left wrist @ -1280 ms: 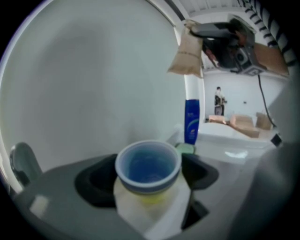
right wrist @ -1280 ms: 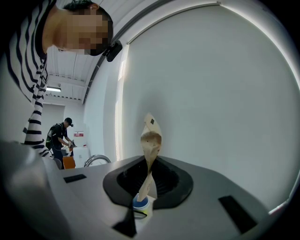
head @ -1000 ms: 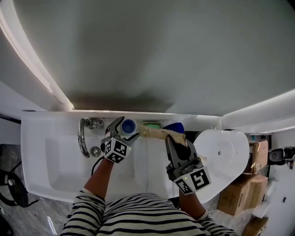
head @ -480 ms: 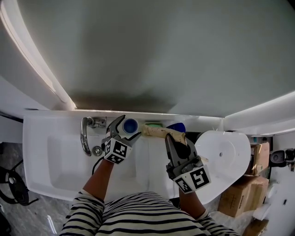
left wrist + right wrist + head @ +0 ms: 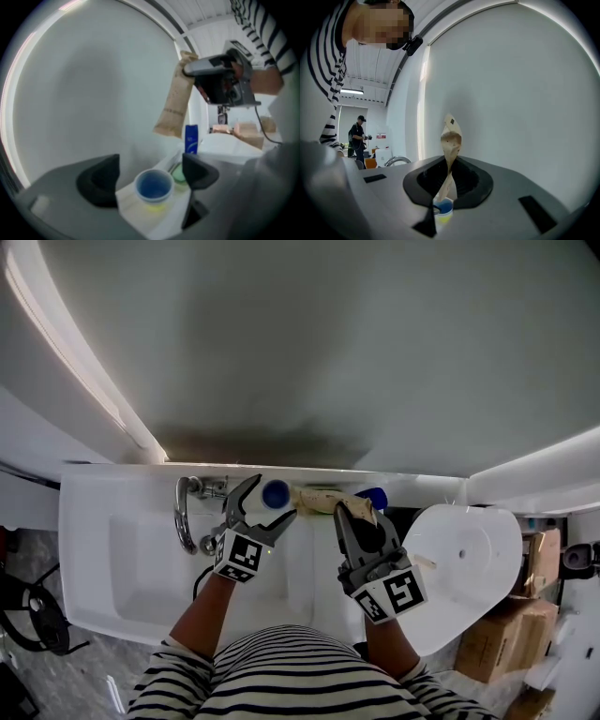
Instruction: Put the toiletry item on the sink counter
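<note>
Blue-capped bottle (image 5: 153, 185) on counter (image 5: 94, 495) by released left claw (image 5: 150, 174) (right claw (image 5: 449, 180) clenched on paper bag (image 5: 451, 136))

blue bottle (image 5: 377, 494): mostly hidden behind paper pouch (image 5: 319, 500) | its print: probably too small

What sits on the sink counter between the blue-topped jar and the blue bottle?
A small green item, seen in the left gripper view between the jar and the bottle.

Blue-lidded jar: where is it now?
The blue-lidded jar sits mid-frame in the head view on the sink counter, faucet to its left, brown paper pouch to its right, between the left hand-held gripper's open jaws.
</note>
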`<state>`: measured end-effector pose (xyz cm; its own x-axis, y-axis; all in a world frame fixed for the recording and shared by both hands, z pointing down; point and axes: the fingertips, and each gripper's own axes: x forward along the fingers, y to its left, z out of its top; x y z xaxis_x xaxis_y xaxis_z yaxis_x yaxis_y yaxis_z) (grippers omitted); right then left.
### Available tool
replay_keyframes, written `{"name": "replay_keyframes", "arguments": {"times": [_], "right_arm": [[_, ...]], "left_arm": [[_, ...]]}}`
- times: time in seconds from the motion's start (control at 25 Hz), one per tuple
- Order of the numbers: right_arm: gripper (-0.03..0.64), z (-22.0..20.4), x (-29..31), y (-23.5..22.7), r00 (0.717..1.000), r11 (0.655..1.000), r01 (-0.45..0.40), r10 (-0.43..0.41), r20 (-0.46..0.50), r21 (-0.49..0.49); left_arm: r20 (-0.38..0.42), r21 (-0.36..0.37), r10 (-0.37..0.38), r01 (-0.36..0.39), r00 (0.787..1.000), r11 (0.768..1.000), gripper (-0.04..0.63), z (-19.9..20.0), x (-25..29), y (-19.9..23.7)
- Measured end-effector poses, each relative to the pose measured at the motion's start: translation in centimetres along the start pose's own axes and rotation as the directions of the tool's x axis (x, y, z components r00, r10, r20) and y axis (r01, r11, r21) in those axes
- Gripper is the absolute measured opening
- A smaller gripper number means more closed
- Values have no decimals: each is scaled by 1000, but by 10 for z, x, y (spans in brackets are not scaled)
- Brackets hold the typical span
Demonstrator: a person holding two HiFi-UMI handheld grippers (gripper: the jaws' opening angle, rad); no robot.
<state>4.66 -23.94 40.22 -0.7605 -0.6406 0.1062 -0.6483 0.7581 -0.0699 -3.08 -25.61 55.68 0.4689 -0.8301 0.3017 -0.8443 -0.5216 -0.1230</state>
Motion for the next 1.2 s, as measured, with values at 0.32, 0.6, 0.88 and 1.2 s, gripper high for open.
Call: {"name": "replay_keyframes", "arguments": {"times": [0.32,0.6,0.88,1.2], "right_arm": [[31,-12,13,-2,1000,1000,-3,3,-3,2],[31,-28,27,-3,999,1000,-19,19,-27,0],[31,-51,42,-1,996,999,-46,45,-80,-10],[31,-90,63,6,981,995,-90,83,-177,-32]], "left_arm": [[54,-21,20,-19,998,1000,343,23,-27,-2],[99,-22,37,-35,994,999,155,46,-47,-2],[177,-29,24,-19,984,999,13,63,-62,-4],[193,-32,16,-10,981,999,9,66,-70,-3]]}}
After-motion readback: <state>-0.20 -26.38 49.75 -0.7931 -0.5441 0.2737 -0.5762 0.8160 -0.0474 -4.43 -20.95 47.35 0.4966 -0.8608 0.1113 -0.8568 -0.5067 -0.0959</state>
